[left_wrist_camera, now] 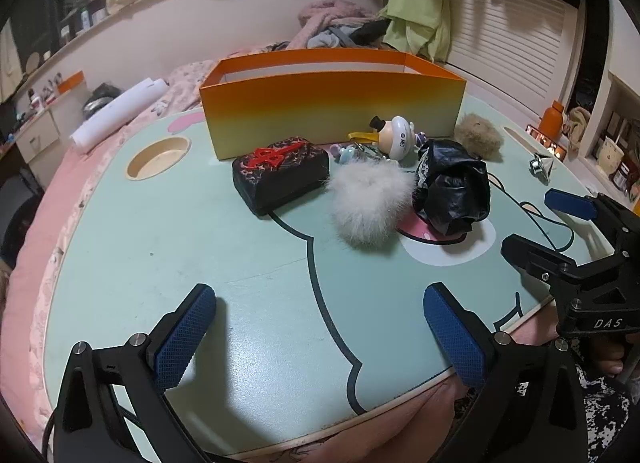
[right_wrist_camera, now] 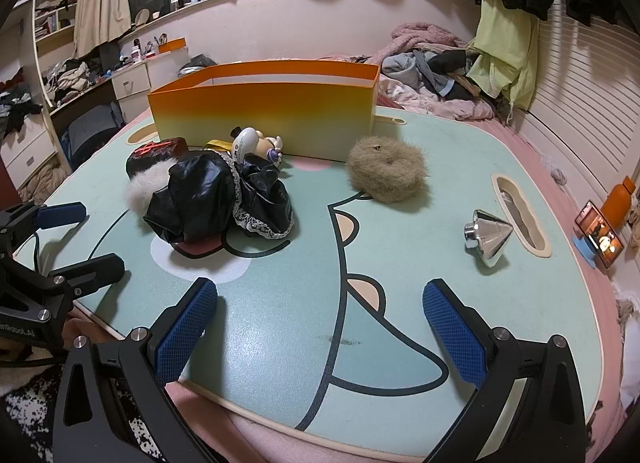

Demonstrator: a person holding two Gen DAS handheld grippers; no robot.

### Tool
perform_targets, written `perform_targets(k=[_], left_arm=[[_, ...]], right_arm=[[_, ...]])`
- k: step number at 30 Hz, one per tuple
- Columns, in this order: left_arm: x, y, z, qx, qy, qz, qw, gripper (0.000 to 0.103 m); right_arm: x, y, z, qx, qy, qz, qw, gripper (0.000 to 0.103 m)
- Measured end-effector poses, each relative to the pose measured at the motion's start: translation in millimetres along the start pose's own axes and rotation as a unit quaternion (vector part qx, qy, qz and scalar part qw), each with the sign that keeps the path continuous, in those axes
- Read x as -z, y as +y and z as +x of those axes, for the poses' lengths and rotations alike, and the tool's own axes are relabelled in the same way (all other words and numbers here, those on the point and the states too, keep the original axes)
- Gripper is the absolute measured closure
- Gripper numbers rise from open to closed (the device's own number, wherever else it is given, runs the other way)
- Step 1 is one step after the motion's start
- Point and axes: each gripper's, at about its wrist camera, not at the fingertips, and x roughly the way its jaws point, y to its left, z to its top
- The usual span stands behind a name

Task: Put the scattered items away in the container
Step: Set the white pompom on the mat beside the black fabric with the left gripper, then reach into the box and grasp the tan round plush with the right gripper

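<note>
A pale green table (right_wrist_camera: pixel 280 343) printed with a cartoon figure carries an open orange container (right_wrist_camera: pixel 264 111) at its far side. The scattered items all lie on the tabletop outside it, in front of its near wall: at left a dark patterned box (left_wrist_camera: pixel 280 175) with a red ornament on top; a white fur pompom (left_wrist_camera: pixel 370 203) just beside it; a crumpled black bag (right_wrist_camera: pixel 220 199) with lace trim touching the pompom; a small figurine (right_wrist_camera: pixel 252 145) lying close against the container wall; a tan fur ring (right_wrist_camera: pixel 386 173) to the right; and a silver cone-shaped top (right_wrist_camera: pixel 486 237) well apart at far right. The left gripper (left_wrist_camera: pixel 320 337) and the right gripper (right_wrist_camera: pixel 320 337) both hover over the near edge, jaws spread wide, nothing between the blue pads.
</note>
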Motion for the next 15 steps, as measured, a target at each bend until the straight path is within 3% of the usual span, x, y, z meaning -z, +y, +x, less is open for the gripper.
perform_targets(k=[7, 9, 12, 14, 15], left_arm=[[1.7, -2.0, -2.1, 0.002, -0.002, 0.001, 1.0000, 0.000], [1.8, -2.6, -2.5, 0.002, -0.002, 0.001, 1.0000, 0.000], [2.2, -2.8, -3.0, 0.002, -0.003, 0.001, 1.0000, 0.000], [2.0, -2.8, -3.3, 0.003, -0.004, 0.002, 1.0000, 0.000], [1.7, -3.1, -3.5, 0.003, -0.005, 0.002, 1.0000, 0.000]], right_arm=[[0.7, -7.0, -1.9, 0.010, -0.003, 0.011, 1.000, 0.001], [-3.8, -10.9, -10.0, -0.001, -0.012, 0.017, 1.000, 0.007], [-27.1, -12.8, -26.0, -0.014, -0.036, 0.007, 0.999, 0.017], [-50.9, -11.5, -31.3, -0.004, -0.051, -0.016, 0.999, 0.043], [-67.7, -9.4, -32.6, 0.000, -0.053, -0.030, 0.998, 0.049]])
